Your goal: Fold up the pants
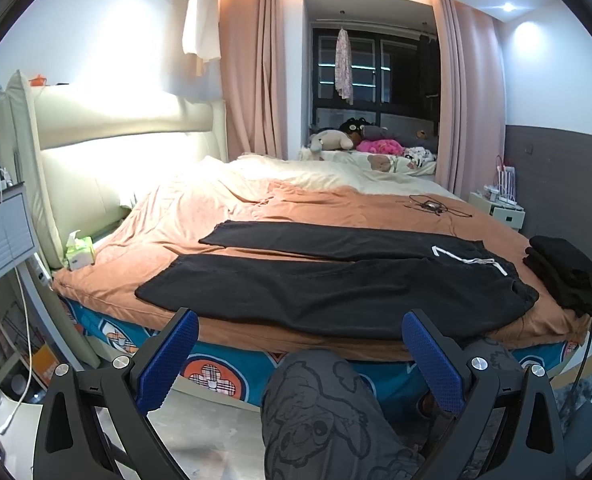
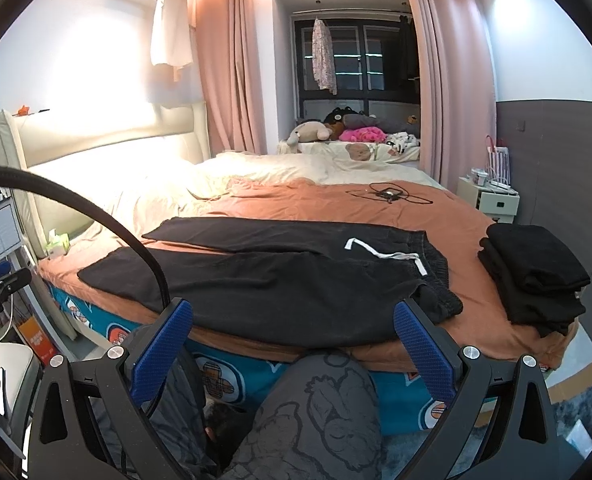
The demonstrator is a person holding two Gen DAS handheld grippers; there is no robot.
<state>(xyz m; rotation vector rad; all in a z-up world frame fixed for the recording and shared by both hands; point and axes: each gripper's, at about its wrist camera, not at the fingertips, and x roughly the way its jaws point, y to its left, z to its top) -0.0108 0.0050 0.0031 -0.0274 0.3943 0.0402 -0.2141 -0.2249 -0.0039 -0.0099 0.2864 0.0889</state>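
Black pants spread flat across the near edge of the bed, legs running toward 9 o'clock, waistband with white drawstring toward 3 o'clock. Left gripper and right gripper both held short of the bed edge, jaws wide apart, clamped on nothing. Stack of dark clothes, probably folded, at 3 o'clock of the waistband.
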